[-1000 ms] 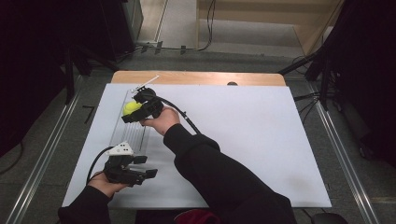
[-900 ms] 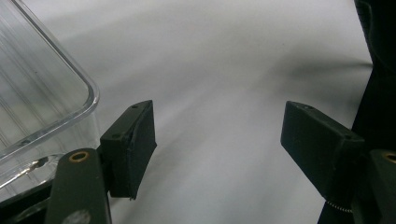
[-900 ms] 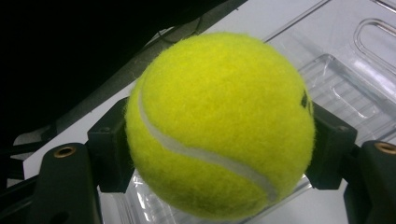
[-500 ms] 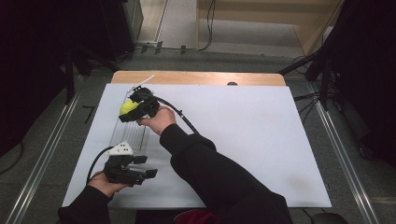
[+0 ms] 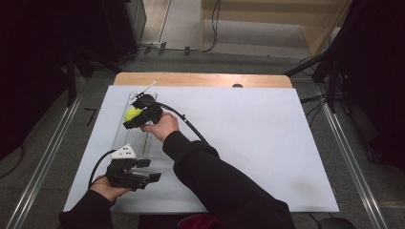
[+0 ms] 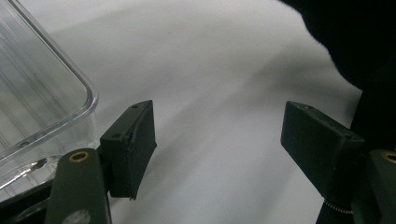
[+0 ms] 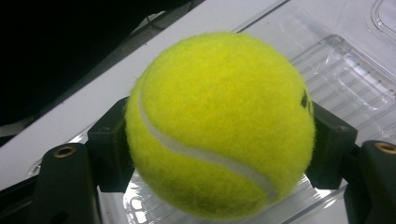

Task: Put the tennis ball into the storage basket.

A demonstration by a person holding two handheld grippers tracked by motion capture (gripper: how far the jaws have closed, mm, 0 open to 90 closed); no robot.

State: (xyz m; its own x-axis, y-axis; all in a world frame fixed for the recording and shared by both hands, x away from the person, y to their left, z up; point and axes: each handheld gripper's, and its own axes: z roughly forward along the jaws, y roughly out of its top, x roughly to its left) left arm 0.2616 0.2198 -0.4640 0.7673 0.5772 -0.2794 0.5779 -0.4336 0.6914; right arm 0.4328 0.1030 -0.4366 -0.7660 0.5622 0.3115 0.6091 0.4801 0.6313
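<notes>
A yellow tennis ball sits squeezed between the two black jaws of my right gripper, which is shut on it. The ball hangs over a clear plastic tray at the left of the white table. Ribs of the tray show beneath the ball in the right gripper view. My left gripper rests near the table's front left edge, just below the tray, jaws wide apart with nothing between them. In the left gripper view its fingers stand beside a corner of the tray.
The white table top stretches to the right of the tray. A wooden strip runs along the far edge. Metal rails flank the table on both sides. The person's right sleeve crosses the front middle.
The right gripper with the ball has shifted slightly left and toward the far end of the tray. The left gripper has stayed put.
</notes>
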